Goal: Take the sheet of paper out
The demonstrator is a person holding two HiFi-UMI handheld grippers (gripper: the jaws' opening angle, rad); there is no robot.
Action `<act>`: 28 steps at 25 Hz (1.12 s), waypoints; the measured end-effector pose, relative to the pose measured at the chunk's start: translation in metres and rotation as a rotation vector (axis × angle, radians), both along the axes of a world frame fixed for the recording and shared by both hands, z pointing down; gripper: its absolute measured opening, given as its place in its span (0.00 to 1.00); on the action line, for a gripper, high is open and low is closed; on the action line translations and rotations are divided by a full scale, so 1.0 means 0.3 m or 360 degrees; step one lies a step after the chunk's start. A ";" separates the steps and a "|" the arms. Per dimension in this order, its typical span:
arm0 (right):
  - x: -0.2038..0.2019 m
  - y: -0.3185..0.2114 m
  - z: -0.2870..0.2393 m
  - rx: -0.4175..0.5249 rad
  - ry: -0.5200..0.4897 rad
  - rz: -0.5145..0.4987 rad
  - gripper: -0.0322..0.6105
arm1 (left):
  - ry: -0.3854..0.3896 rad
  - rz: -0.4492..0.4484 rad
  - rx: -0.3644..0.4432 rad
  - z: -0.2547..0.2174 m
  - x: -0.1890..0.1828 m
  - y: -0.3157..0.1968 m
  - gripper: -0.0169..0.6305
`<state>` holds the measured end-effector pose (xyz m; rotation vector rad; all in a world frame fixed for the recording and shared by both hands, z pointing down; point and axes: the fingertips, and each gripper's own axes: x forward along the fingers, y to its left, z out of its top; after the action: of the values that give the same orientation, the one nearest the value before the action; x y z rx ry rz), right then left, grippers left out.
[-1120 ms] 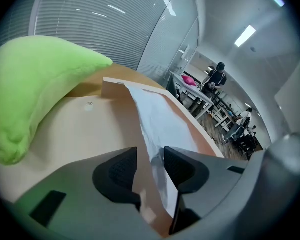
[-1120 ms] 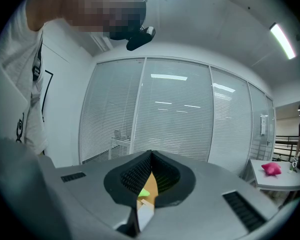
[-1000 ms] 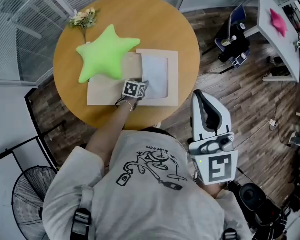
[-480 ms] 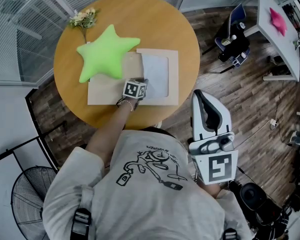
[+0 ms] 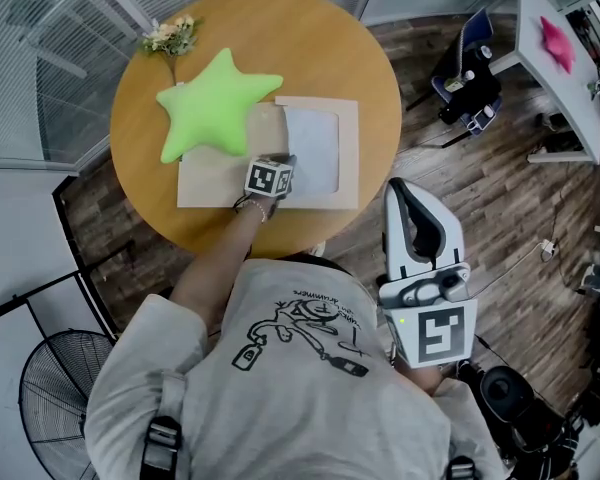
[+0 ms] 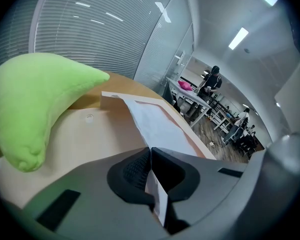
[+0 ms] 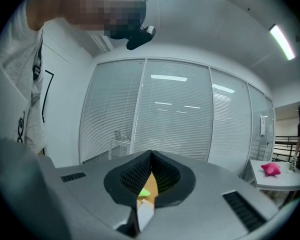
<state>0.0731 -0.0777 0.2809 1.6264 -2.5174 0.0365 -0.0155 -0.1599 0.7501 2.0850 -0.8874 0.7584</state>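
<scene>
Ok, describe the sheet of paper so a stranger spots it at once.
On the round wooden table lies a tan envelope, partly under a green star cushion. The sheet of paper is the pale rectangle at its right, the only white thing there, its edge pinched in the left gripper.

Matt paper sheet (image 5: 312,153), smooth wooden table (image 5: 310,48)

A green star-shaped pillow (image 5: 215,108) lies on the round wooden surface (image 5: 320,48) just left of the left tool (image 5: 276,163); a dried flower sprig (image 5: 168,36) lies farther beyond, near the rim.
</scene>
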 end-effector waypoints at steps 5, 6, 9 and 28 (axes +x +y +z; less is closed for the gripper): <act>0.007 0.009 -0.009 0.0012 -0.0004 -0.0009 0.06 | 0.0009 0.0001 0.0020 -0.026 0.006 0.007 0.06; 0.010 0.012 -0.010 0.0009 -0.0003 -0.0009 0.06 | 0.0011 0.0000 0.0024 -0.033 0.008 0.008 0.06; 0.011 0.015 -0.011 0.0003 -0.0001 -0.0007 0.06 | 0.0016 0.0001 0.0038 -0.049 0.007 0.010 0.06; 0.012 0.047 -0.016 0.0025 0.0009 -0.0025 0.06 | 0.0045 -0.0030 0.0129 -0.136 -0.009 0.023 0.06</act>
<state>0.0765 -0.0635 0.2759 1.6098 -2.5328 0.0105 -0.0180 -0.1531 0.7093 2.1500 -0.9352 0.6918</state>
